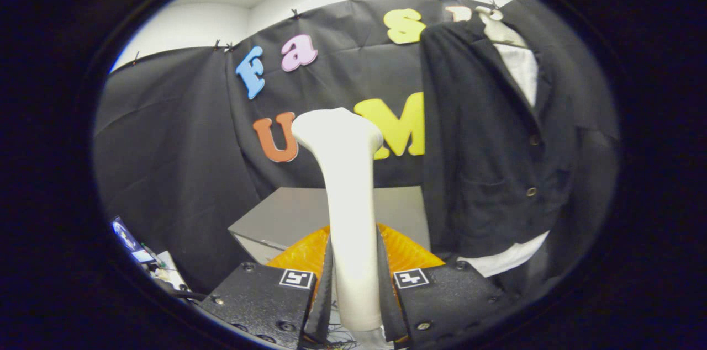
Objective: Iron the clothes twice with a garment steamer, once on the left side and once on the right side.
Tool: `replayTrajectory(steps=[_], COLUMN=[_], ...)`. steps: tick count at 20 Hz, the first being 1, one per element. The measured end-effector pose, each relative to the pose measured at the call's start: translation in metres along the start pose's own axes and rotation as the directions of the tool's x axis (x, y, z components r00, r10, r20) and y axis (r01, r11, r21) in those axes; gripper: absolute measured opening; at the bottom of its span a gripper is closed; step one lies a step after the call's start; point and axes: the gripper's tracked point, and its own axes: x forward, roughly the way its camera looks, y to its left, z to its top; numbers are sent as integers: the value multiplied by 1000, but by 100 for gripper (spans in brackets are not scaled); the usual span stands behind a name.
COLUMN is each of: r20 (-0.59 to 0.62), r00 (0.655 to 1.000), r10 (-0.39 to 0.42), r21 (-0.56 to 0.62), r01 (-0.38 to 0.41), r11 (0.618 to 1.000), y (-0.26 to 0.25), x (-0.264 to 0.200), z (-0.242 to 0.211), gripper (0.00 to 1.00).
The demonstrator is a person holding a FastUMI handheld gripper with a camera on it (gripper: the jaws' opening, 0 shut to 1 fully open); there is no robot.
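White plastic fills the tongs [353, 295]: both fingers are clenched on the handle of the garment steamer [345, 201], whose long axis runs straight up and ahead to its flared head. Beyond the fingers lies an orange base, then a grey worktop [287, 217]. The dark jacket [486, 146] hangs well off to the right of the head, so I judge the coming move a rightward swing.

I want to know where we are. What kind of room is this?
Probably a practice booth for chores: black cloth wall, a jacket hanging up, a grey table. The tongs hold a white steamer.
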Motion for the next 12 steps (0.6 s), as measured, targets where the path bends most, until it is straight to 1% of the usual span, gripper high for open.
replayTrajectory(steps=[3, 6, 9, 12], r20=[55, 115, 157, 192], r00=[993, 970, 948, 932], r10=[-109, -216, -278, -309], r21=[14, 38, 73, 86], r01=[108, 213, 270, 297], r11=[994, 976, 960, 951], y=[-54, -105, -138, -161], x=[-42, -75, -94, -97], z=[17, 34, 55, 76], gripper=[40, 40, 40, 40])
